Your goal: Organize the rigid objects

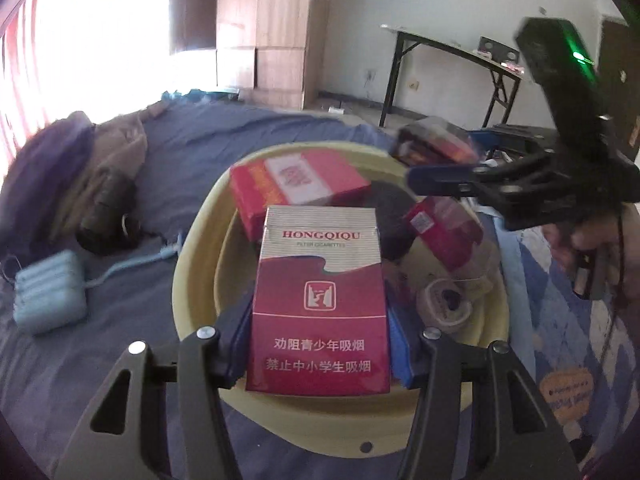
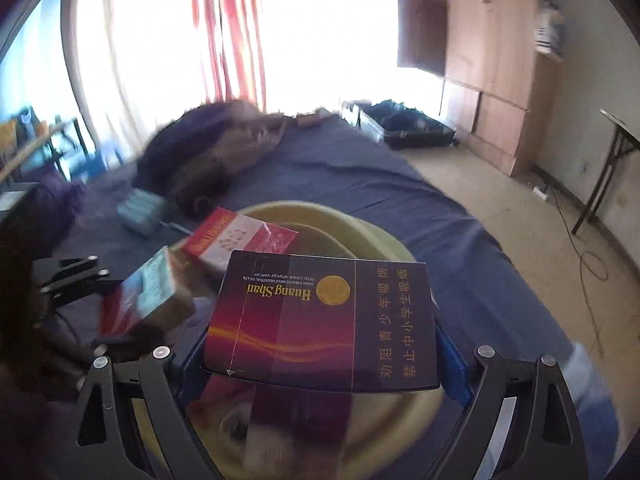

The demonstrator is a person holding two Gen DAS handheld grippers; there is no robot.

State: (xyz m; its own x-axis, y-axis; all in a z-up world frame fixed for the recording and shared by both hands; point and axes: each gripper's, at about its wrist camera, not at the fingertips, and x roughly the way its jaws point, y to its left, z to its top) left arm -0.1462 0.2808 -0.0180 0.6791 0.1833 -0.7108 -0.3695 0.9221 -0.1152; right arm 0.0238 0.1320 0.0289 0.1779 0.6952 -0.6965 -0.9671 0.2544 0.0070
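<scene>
Red pack: the left gripper [image 1: 320,344] is clamped on a red-and-white Hongqiqu cigarette pack [image 1: 320,296] by its long sides, held upright over the yellow basin [image 1: 192,248], likely for dropping in
Dark pack: the right gripper [image 2: 320,360] pinches a maroon Huang Shan pack [image 2: 320,320] across its width, above the same basin
Basin: other red packs [image 1: 296,184] and a tape roll [image 1: 444,300] already lie inside; little free floor remains
Beyond: blue bedsheet [image 1: 192,140] offers open room; bundled clothes [image 1: 100,168] sit well apart

left claw [image 1: 320,354]: clamped, angled down | right claw [image 2: 320,354]: clamped, angled down
</scene>
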